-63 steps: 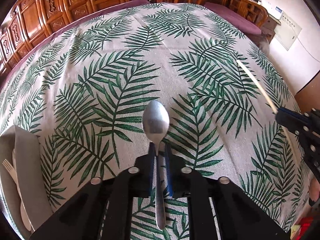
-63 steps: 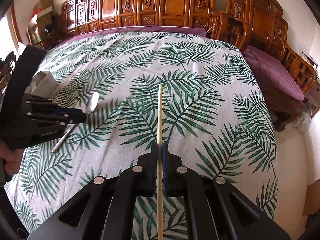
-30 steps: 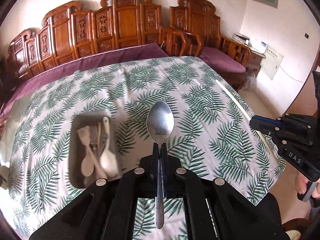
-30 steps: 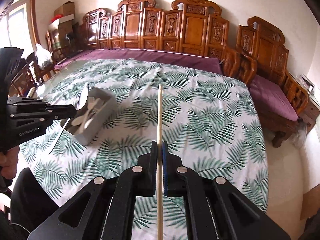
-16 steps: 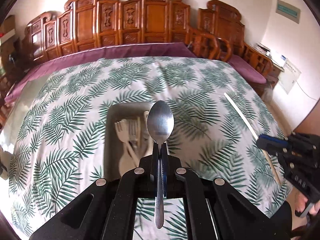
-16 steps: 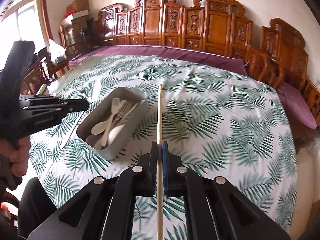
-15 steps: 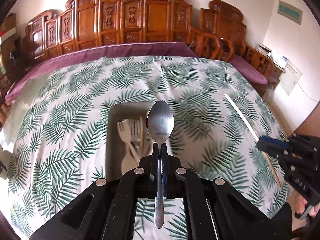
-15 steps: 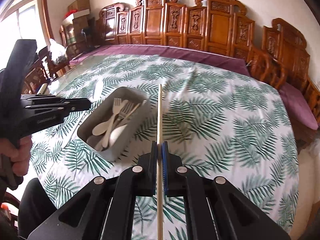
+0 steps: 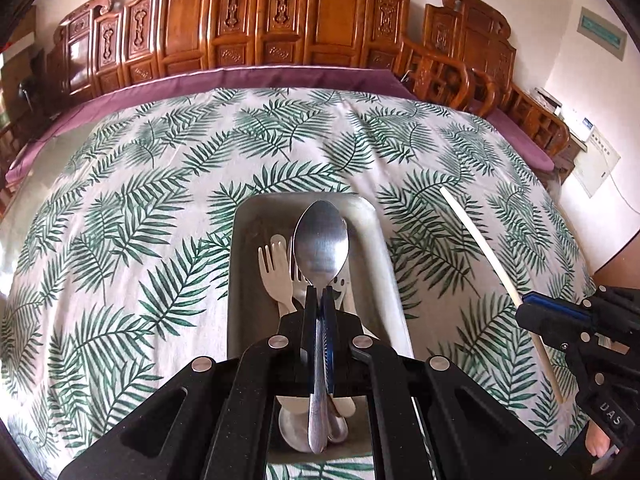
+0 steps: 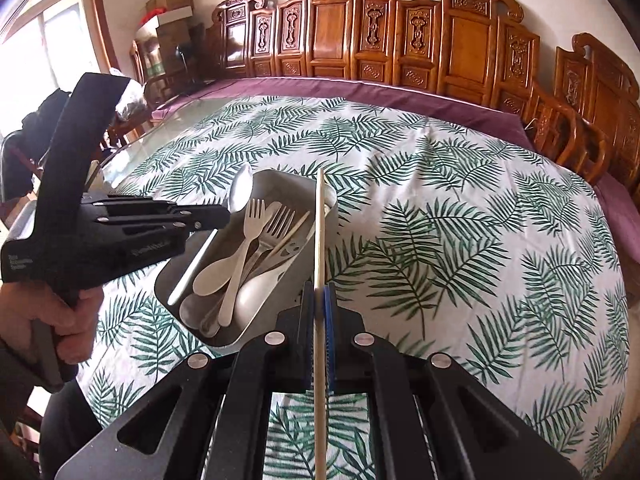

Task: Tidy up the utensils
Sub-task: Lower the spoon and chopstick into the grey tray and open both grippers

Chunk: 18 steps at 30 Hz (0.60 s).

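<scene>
- The left gripper (image 9: 319,300) has its jaws pinching the polished steel spoon (image 9: 320,240) by the neck, bowl forward, so it can drop lengthwise into the grey rectangular metal tray (image 9: 380,248); it hangs right above the pale forks (image 9: 274,268) there
- The right gripper (image 10: 319,300) has its jaws pressed on a long pale wooden chopstick (image 10: 319,240), waiting beside the tray (image 10: 170,272)
- A second ago the tray sat off to the left on the leaf-print tabletop (image 9: 140,200); now the spoon is centred over it

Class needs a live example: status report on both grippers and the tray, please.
Left gripper shut on metal spoon, above grey tray. Right gripper shut on chopstick. Tray already holds forks, spoons; nothing blocking.
</scene>
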Each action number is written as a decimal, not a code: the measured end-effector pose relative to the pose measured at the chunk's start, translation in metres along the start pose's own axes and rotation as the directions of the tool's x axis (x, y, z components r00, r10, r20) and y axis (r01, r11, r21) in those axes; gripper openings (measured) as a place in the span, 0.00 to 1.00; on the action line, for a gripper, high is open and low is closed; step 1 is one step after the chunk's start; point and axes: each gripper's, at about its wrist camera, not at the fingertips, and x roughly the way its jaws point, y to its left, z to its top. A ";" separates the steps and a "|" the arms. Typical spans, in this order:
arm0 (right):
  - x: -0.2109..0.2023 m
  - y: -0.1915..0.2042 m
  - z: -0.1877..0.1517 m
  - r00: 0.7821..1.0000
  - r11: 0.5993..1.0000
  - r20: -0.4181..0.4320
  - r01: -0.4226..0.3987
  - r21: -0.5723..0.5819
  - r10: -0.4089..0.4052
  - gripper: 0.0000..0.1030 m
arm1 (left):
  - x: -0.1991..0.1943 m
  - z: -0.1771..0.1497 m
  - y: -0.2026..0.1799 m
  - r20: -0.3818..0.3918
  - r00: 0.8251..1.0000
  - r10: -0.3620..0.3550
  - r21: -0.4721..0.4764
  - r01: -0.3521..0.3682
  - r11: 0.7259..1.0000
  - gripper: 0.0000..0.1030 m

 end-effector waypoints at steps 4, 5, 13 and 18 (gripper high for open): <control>0.010 0.001 0.002 1.000 1.000 -0.010 -0.001 -0.002 0.001 0.06 | 0.014 -0.002 0.007 -0.013 1.000 -0.004 -0.013 0.004 1.000 0.02; 0.012 0.001 0.003 1.000 1.000 -0.012 -0.001 -0.002 0.001 0.06 | 0.018 -0.002 0.008 -0.019 1.000 -0.007 -0.015 0.007 1.000 0.02; 0.028 0.011 0.012 1.000 1.000 -0.017 -0.015 -0.005 0.015 0.06 | 0.010 -0.006 0.014 -0.008 1.000 -0.030 -0.015 0.030 0.999 0.03; 0.039 0.023 0.021 1.000 1.000 -0.015 -0.023 -0.006 0.023 0.06 | -0.012 -0.008 0.028 0.027 0.999 -0.029 -0.020 0.030 0.999 0.03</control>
